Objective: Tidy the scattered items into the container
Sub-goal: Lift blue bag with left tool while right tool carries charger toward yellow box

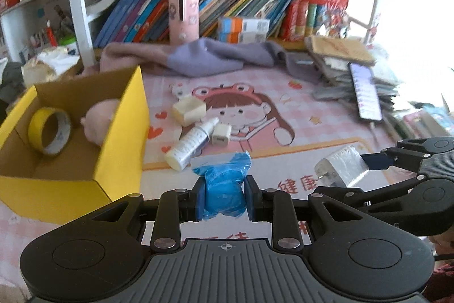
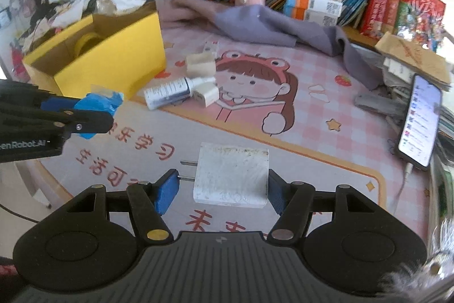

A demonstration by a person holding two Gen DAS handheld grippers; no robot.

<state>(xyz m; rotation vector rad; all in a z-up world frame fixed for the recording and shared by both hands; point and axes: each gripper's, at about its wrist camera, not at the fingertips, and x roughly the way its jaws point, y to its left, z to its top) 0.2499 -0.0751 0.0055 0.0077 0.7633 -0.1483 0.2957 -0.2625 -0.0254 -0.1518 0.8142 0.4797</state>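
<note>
A crumpled blue plastic bundle (image 1: 224, 186) sits pinched at six o'clock, clear of the mat. At three o'clock a scuffed white charger block (image 1: 342, 168), prongs pointing left, is also held up. The open yellow cardboard box (image 1: 122, 132) at nine o'clock holds a yellow tape roll (image 1: 49, 131) and a pink plush (image 1: 99, 119). Just right of it lie a white spray bottle (image 1: 193, 141), a small white plug (image 1: 221, 134) and a cream block (image 1: 188, 110).
</note>
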